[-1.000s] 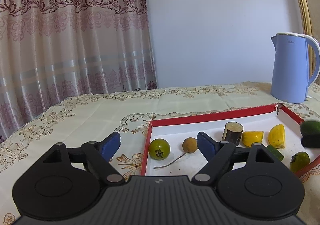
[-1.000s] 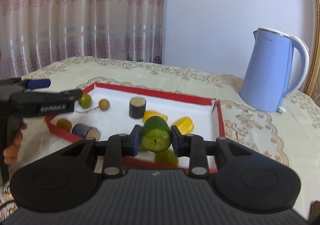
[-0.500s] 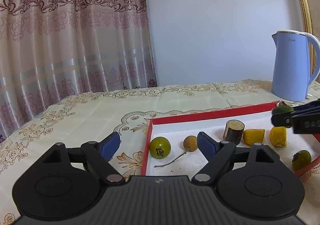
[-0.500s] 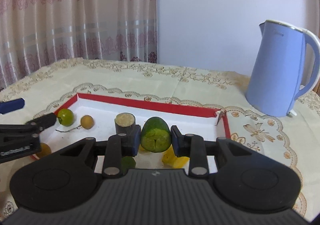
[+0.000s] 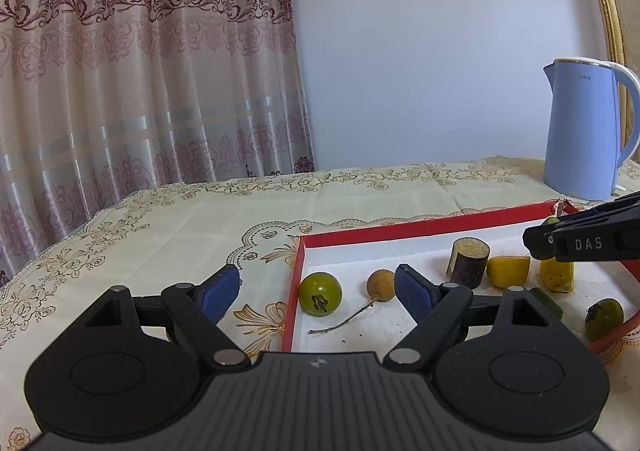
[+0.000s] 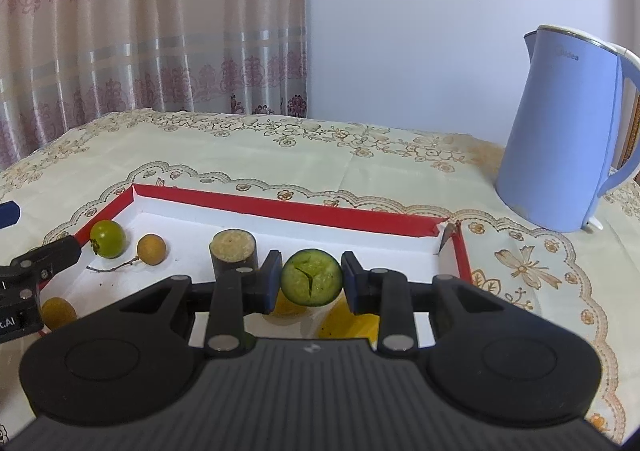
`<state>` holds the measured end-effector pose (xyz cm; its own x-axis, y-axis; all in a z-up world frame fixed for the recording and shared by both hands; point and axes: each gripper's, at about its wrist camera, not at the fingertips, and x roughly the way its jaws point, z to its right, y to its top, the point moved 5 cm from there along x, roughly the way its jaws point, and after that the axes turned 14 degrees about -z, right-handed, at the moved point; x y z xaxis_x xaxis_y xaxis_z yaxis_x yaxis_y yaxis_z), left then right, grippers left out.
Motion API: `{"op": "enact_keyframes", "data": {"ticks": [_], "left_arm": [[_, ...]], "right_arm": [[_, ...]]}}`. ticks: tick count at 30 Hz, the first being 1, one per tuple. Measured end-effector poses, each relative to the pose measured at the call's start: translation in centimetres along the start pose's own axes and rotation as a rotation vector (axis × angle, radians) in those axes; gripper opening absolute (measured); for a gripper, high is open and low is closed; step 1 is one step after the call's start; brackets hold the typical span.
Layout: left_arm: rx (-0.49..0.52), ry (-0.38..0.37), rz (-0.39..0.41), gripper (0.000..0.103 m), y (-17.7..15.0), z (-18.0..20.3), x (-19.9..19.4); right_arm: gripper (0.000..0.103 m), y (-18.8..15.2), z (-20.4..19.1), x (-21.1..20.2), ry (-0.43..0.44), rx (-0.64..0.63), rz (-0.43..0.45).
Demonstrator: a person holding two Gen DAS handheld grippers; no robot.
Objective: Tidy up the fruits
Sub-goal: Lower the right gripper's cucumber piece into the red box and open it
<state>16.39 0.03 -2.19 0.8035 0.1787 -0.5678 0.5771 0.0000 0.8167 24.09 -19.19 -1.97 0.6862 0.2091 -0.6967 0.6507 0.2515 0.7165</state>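
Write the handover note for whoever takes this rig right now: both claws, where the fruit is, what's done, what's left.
Right claw: shut on the cut green fruit piece, held above the red-rimmed tray.
Left claw: open, holding nothing, at the tray's near left corner.
In the tray: green round fruit, brown stemmed fruit, dark cylinder piece, two yellow pieces, and another green fruit at the right rim.
A second brown fruit lies at the tray's left edge; whether inside, I cannot tell.
Done: most fruit is in the tray.
Left: set the green piece down and release.
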Motion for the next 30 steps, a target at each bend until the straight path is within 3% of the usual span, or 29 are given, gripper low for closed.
{"op": "enact_keyframes", "data": {"ticks": [30], "left_arm": [[0.001,-0.005,-0.004,0.085,-0.2,-0.1,-0.1]], "right_arm": [[0.030,-0.3,1.0,0.7,0.006,0.060,0.017]]}}
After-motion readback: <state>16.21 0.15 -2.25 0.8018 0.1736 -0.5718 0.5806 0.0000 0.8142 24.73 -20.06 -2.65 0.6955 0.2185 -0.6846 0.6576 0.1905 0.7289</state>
